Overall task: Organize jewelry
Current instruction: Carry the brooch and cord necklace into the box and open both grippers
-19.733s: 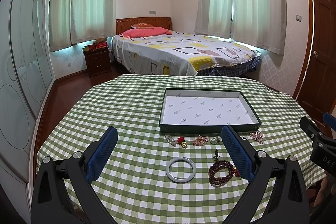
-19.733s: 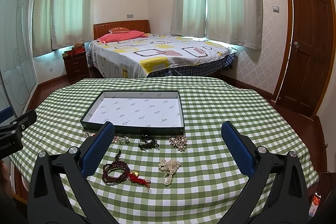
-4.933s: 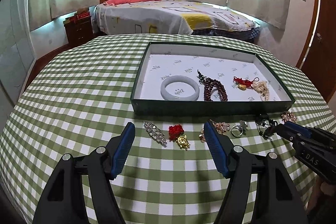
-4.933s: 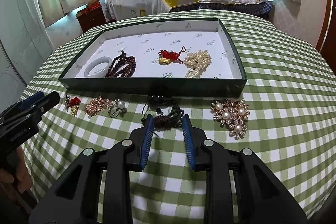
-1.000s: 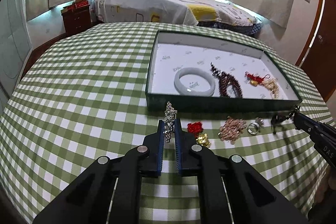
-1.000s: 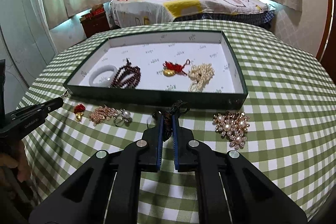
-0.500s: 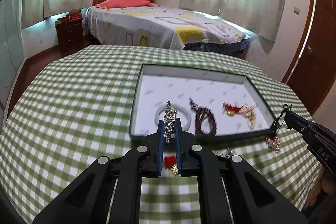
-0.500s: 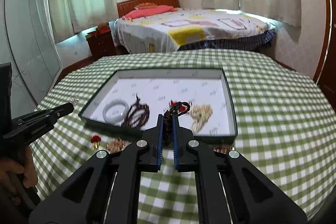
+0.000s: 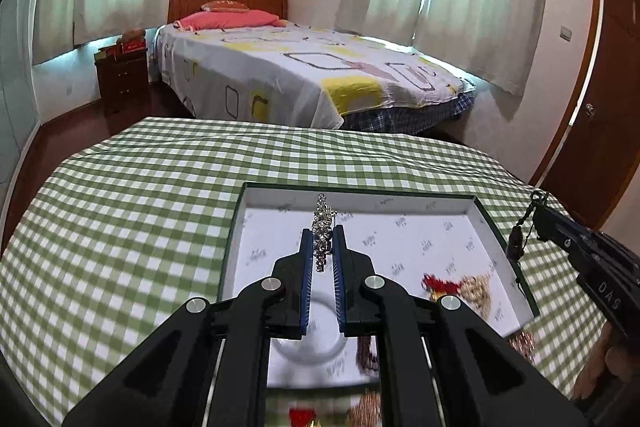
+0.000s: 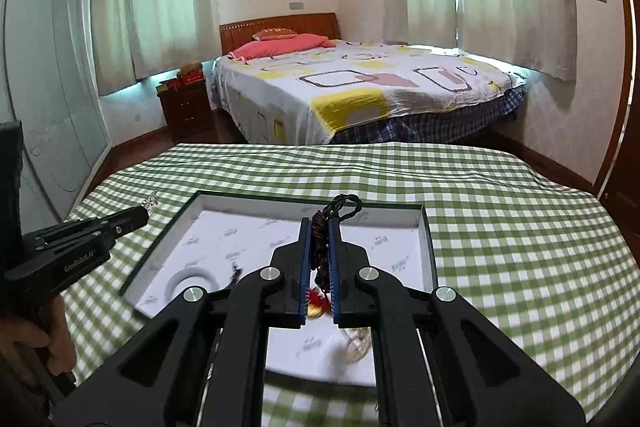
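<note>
Lifting away from the green checked tablecloth (image 9: 120, 227), both grippers now hang over the green-walled tray (image 9: 486, 223), where a second ago they were low at its near edge beside the loose pieces. The left gripper (image 9: 323, 235) is pinching a slim rhinestone brooch (image 9: 322, 223), a glittering silver strip standing upright above its blue pads toward twelve o'clock. The right gripper (image 10: 320, 227) is clamped on a dark braided cord necklace (image 10: 340, 207), its loop curling out past the fingertips toward one o'clock. In the tray, blurred beneath the left gripper, lie a white bangle (image 9: 316, 343) at six o'clock, with a red knot charm (image 9: 440, 283) and a cream pearl cluster (image 9: 476, 289) out toward four o'clock. A red piece (image 9: 302, 417) and a rose-gold piece (image 9: 366, 409) rest on the cloth near the tray's front wall.
</note>
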